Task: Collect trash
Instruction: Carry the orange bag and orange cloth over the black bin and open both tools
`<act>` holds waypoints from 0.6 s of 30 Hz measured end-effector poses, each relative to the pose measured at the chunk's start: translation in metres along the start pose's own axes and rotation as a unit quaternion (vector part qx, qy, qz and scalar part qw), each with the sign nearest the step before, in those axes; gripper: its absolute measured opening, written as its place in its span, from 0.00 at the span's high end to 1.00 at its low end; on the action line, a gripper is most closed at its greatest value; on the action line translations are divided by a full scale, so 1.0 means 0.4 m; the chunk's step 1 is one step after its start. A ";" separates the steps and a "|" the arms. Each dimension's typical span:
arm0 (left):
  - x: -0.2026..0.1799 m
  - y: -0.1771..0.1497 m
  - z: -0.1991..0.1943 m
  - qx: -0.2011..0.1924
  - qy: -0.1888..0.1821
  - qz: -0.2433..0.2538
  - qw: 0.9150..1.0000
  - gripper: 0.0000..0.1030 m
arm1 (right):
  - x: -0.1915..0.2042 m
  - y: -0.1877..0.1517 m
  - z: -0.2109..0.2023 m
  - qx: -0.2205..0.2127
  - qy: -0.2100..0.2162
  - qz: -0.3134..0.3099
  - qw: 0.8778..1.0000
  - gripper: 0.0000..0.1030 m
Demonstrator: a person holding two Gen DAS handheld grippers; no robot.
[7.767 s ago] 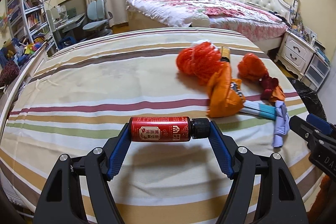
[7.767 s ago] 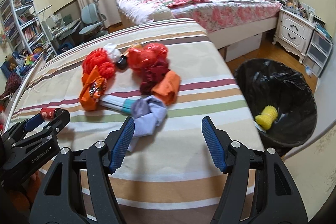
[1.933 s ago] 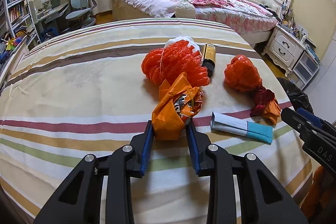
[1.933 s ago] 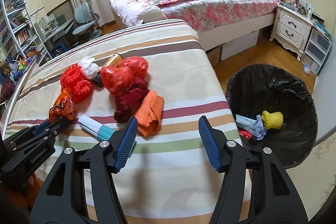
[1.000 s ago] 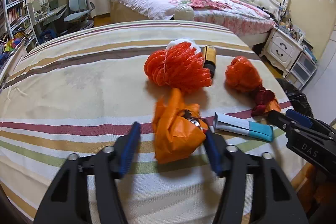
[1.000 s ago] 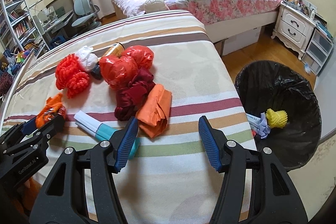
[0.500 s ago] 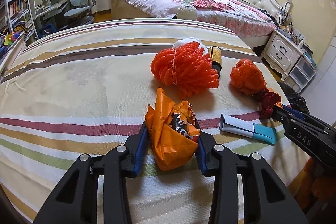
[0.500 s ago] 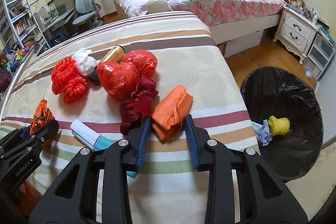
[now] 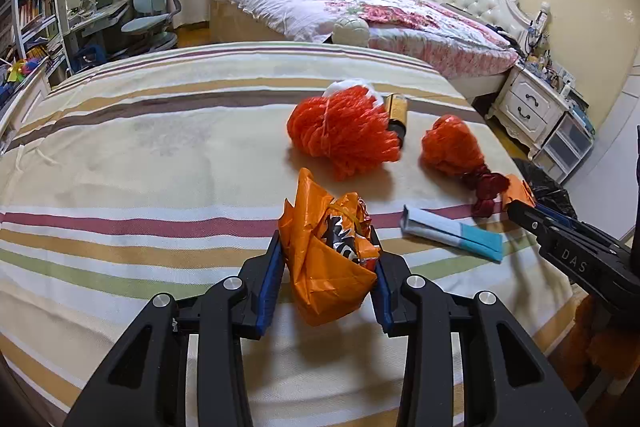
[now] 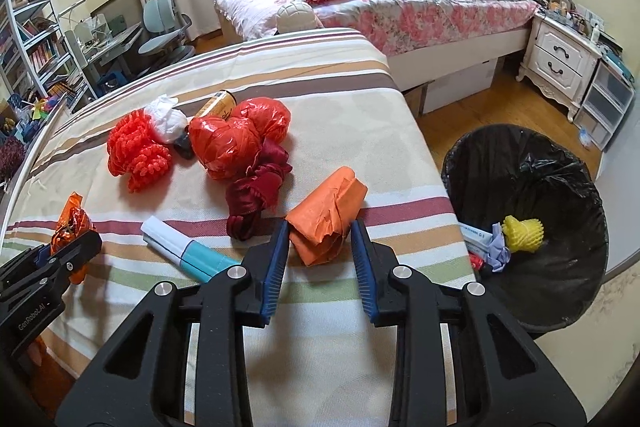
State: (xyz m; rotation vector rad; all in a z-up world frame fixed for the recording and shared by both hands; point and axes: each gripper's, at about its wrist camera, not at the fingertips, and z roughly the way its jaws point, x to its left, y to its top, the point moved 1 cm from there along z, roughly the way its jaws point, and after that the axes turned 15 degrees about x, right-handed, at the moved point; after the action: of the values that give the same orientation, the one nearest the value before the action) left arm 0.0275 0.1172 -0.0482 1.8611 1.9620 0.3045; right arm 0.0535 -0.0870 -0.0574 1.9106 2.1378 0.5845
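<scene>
Left wrist view: the left gripper [image 9: 326, 259] has its blue pads pressed against both sides of a crumpled orange snack bag [image 9: 328, 259], so it is closed on the bag, which stands just above the striped bedspread [image 9: 140, 155]. Beyond the bag lies an orange mesh bundle [image 9: 344, 135], with a white wad and a yellow-labelled bottle [image 9: 396, 113] touching its far side. To the right of the mesh bundle sits an orange plastic bag ball [image 9: 452, 147], with dark red fabric [image 9: 486, 189] at its near end. A white-and-teal folded pack [image 9: 450, 233] lies flat to the right of the snack bag. The right gripper [image 9: 520, 205] comes in from the right edge, its tip at an orange folded wrapper [image 9: 518, 191] just beside the dark red fabric.

Right wrist view: the right gripper [image 10: 320, 247] stands partly closed around the orange folded wrapper [image 10: 326, 217]; its left pad touches the wrapper, while whether the right pad touches it I cannot tell. The wrapper rests on the striped bedspread [image 10: 360, 99] near its right edge. Left of the wrapper lies the dark red fabric [image 10: 256, 191], and behind that the orange plastic bag ball [image 10: 228, 143]. The folded pack [image 10: 184, 251] lies to the wrapper's left, near the gripper. Right of the wrapper, on the floor, stands a black-lined trash bin [image 10: 560, 163] holding a yellow foam net [image 10: 520, 233] and other scraps. The left gripper [image 10: 68, 251] shows at the left edge with the snack bag [image 10: 72, 223].
</scene>
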 end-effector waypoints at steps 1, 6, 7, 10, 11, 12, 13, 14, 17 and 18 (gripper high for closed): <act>-0.004 0.001 -0.008 -0.004 -0.002 0.001 1.000 0.62 | -0.004 -0.001 -0.007 -0.003 -0.001 0.001 1.000 0.70; -0.036 0.006 -0.030 -0.018 -0.009 0.012 1.000 0.62 | -0.032 -0.008 -0.041 -0.018 -0.007 0.009 1.000 0.70; -0.047 0.009 -0.035 -0.021 -0.011 0.016 1.000 0.62 | -0.042 -0.010 -0.048 -0.021 -0.009 0.011 1.000 0.70; -0.083 0.018 -0.045 -0.029 -0.019 0.029 0.999 0.62 | -0.080 -0.013 -0.068 -0.029 -0.018 0.022 0.999 0.70; -0.100 0.022 -0.047 -0.032 -0.023 0.035 0.999 0.62 | -0.095 -0.013 -0.075 -0.032 -0.022 0.028 0.999 0.70; -0.115 0.024 -0.049 -0.035 -0.026 0.040 0.998 0.62 | -0.109 -0.013 -0.081 -0.034 -0.025 0.033 0.999 0.70; -0.134 0.028 -0.050 -0.037 -0.030 0.046 0.998 0.62 | -0.128 -0.014 -0.089 -0.038 -0.029 0.039 0.998 0.70; -0.156 0.034 -0.049 -0.039 -0.036 0.054 0.997 0.62 | -0.143 -0.015 -0.095 -0.040 -0.032 0.044 0.998 0.70; -0.219 0.050 -0.042 -0.043 -0.050 0.074 0.995 0.62 | -0.204 -0.015 -0.112 -0.048 -0.045 0.063 0.996 0.70; -0.241 0.056 -0.038 -0.044 -0.054 0.081 0.994 0.62 | -0.223 -0.016 -0.115 -0.049 -0.049 0.068 0.995 0.70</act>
State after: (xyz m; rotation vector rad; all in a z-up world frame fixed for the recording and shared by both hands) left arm 0.0425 0.0256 -0.0106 1.9417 1.7036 0.3250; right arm 0.0405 -0.1821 -0.0280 2.0000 1.8953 0.5963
